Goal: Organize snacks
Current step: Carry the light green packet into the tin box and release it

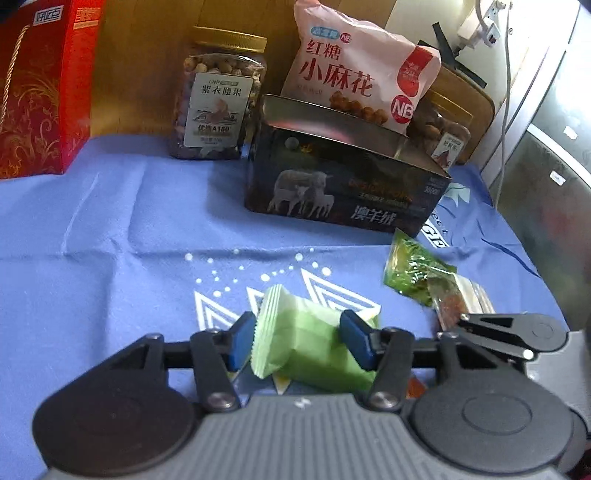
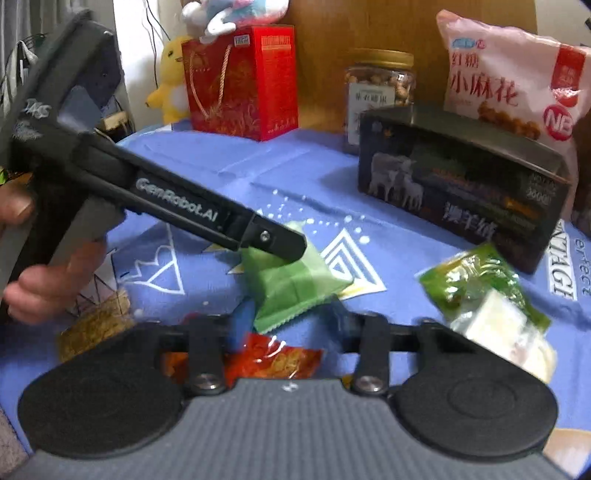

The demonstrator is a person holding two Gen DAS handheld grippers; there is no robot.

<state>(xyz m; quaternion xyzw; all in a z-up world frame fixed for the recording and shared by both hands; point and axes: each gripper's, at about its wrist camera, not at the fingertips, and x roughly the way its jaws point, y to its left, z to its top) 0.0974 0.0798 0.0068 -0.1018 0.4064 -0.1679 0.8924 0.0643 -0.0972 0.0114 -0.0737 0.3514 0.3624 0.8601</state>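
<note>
Behind your work area you have a yellow plush duck [image 2: 171, 79] beside a white-and-blue plush toy [image 2: 225, 13], a blue printed cloth [image 1: 110, 229] covering the bench, and white cables [image 1: 508, 74] hanging at the right wall.

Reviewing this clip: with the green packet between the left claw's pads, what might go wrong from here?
1. The left claw straddles the light green packet off-centre, near its crimped end; it may slip or swing when lifted.
2. The right claw sits close beside, over the red packet; the two could collide.
3. The dark tin already holds the tall pink bag, which may block dropping in packets.
</note>
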